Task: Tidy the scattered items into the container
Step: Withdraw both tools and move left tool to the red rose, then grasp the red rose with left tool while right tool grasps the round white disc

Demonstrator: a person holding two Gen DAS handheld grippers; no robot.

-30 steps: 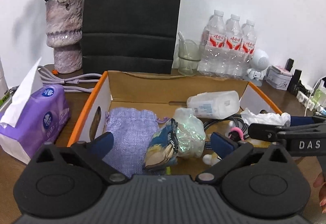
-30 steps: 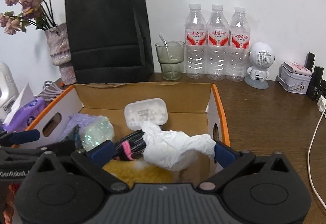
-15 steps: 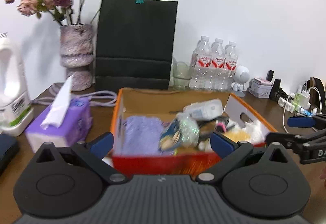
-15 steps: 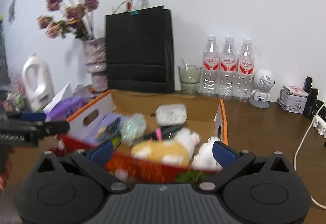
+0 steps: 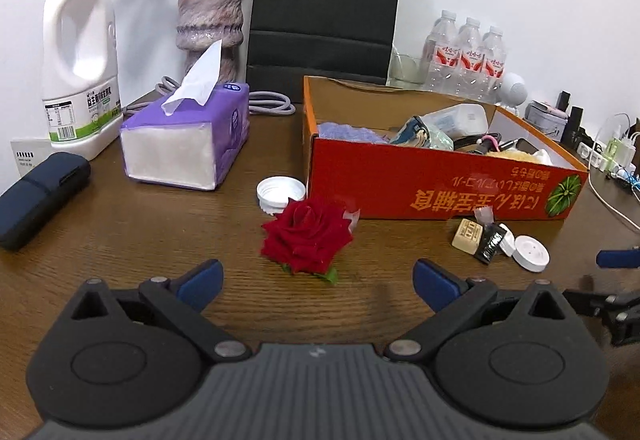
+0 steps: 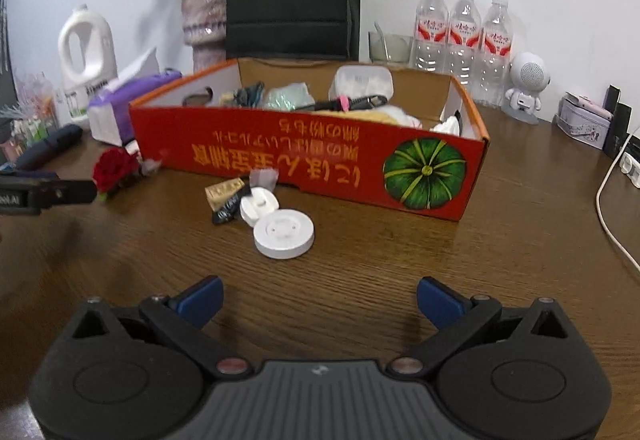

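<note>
Both grippers have pulled back from over the cardboard box [image 5: 440, 185] since a second ago, and now they hang low above the worktop [image 5: 140, 240] in front of it. Neither one holds anything. The left gripper [image 5: 316, 278] has its fingers spread wide, and the red rose [image 5: 306, 236] lies on the wood just ahead, between them. The right gripper [image 6: 320, 300] is spread wide as well, and the white round disc [image 6: 284, 229] lies ahead of it.

Several scattered items are outside the box, near its red front wall. A white bottle cap [image 5: 280, 193] lies just beside the left front corner, close behind the rose. A tan packet [image 6: 222, 191], a black sachet [image 6: 229, 208] and a smaller white disc [image 6: 259, 205] lie together, touching one another, next to the bigger disc.

Inside the box I can see a lilac pouch [image 5: 348, 131], a white plastic case [image 6: 362, 83] and other small things. A purple tissue pack [image 5: 188, 137] stands to the left of the box, and a white jug [image 5: 82, 59] is behind it.
</note>
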